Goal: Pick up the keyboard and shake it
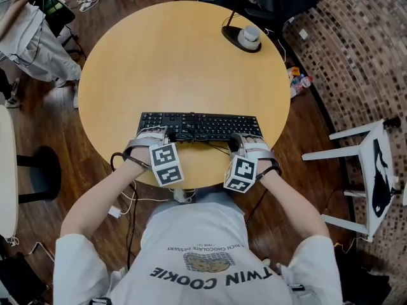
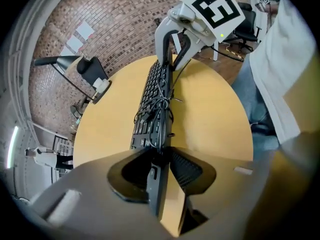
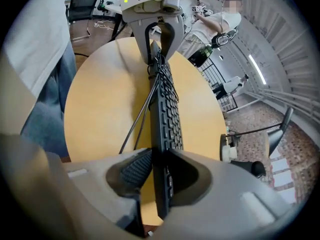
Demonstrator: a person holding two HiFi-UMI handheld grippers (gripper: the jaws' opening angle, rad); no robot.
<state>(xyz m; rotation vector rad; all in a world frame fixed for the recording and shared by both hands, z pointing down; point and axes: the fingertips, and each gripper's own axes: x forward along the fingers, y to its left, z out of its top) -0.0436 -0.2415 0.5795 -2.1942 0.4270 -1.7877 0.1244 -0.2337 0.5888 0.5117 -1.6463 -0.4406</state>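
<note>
The round wooden table [image 1: 184,62] takes up most of the head view. Its wide bare top gives room to lift and swing something long without hitting anything.

The black keyboard [image 1: 200,126] lies across the near part of the table, running left to right just in front of the person. That puts both ends within easy reach of the 2 hands. Whether it has left the tabletop yet I cannot tell.

The left gripper [image 2: 159,171] is clamped on the keyboard's left end, with the thin edge of the board standing between its 2 jaws and the pads pressed on either face. The right gripper [image 3: 160,176] grasps the right end the same way. Both point steeply down and away from the person. A hold at each end looks deliberate: a long, flat board gripped at 1 spot would twist or droop when shaken, while 2 end grips keep it level and controlled.

The desk lamp [image 1: 245,38] stands at the far right edge of the table, well apart from the keyboard, so it should stay clear of the shaking.

The keyboard's cable [image 3: 145,119] is bunched on the keys near the middle and trails off toward the near edge. That slack could snag or tug during a lift.
</note>
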